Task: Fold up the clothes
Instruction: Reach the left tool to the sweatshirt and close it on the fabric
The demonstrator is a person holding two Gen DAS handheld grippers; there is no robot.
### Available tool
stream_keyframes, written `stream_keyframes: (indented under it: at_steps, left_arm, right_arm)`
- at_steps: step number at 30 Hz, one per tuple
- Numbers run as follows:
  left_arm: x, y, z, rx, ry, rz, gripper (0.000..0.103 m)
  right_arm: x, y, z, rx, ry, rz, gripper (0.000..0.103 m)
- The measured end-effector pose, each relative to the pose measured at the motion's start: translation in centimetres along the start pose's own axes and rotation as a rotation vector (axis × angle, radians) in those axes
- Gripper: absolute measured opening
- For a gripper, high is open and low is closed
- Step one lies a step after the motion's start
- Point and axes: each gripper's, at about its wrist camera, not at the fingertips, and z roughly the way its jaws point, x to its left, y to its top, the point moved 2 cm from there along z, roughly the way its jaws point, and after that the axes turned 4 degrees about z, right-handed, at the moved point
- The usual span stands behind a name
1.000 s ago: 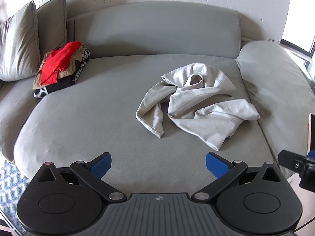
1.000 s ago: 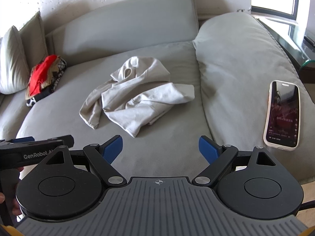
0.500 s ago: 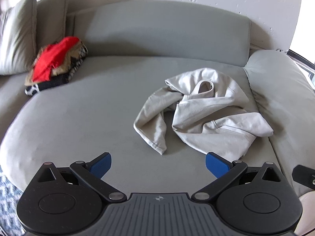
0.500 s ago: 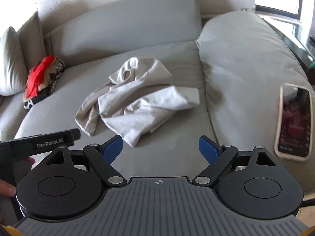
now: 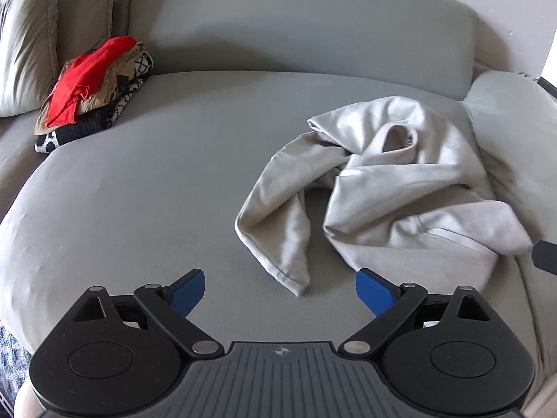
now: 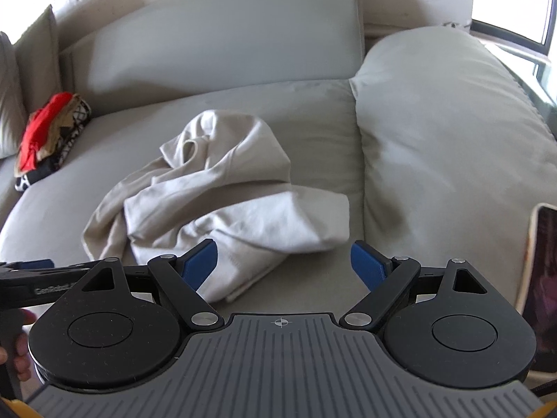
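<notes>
Soft matt cloth sweatshirt [image 5: 410, 188] lies crumpled on a smooth, matt fabric sofa [image 5: 156, 181].

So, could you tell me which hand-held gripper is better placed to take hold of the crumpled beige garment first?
Probably the right hand-held gripper: it is open, with the beige garment at its fingertips; the left is open, just short of the sleeve.
</notes>
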Motion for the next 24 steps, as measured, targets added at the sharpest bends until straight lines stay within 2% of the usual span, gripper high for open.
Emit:
stream_keyframes:
  at_steps: [2, 5, 8, 11, 13, 15, 22, 23, 24]
  left_arm:
    - [0.3, 0.3, 0.4, -0.042, -0.069, -0.025, 0.089]
    - [0.7, 0.7, 1.3, -0.08, -0.15, -0.086, 0.094]
    - [0.4, 1.3, 2.7, -0.068, -0.18, -0.071, 0.093]
    - [0.0, 2.0, 3.4, -0.103, -0.285, -0.056, 0.086]
    - [-0.5, 2.6, 3.7, -0.115, -0.298, -0.03, 0.08]
    - [-1.1, 3.0, 3.9, -0.147, -0.312, 0.016, 0.066]
    - [-1.8, 4.4, 5.6, -0.164, -0.336, 0.087, 0.054]
    - [-1.9, 4.5, 5.5, -0.169, -0.333, 0.096, 0.042]
    - [-2.1, 4.6, 5.4, -0.173, -0.33, 0.105, 0.026]
  right_arm:
    - [-0.4, 0.3, 1.1, 0.015, 0.009, 0.014, 0.088]
    - [-0.9, 0.5, 2.4, 0.033, 0.019, 0.035, 0.088]
    - [-1.3, 0.4, 3.1, 0.043, 0.025, 0.044, 0.088]
    - [-1.9, 0.3, 3.5, 0.049, 0.027, 0.062, 0.088]
    - [-2.3, 0.2, 3.7, 0.056, 0.028, 0.076, 0.088]
    - [-2.7, 0.1, 3.9, 0.061, 0.028, 0.082, 0.088]
    - [-3.4, 0.1, 4.0, 0.068, 0.024, 0.104, 0.088]
    - [-3.5, 0.1, 4.0, 0.068, 0.024, 0.107, 0.088]
    - [-3.6, 0.1, 4.0, 0.068, 0.023, 0.11, 0.088]
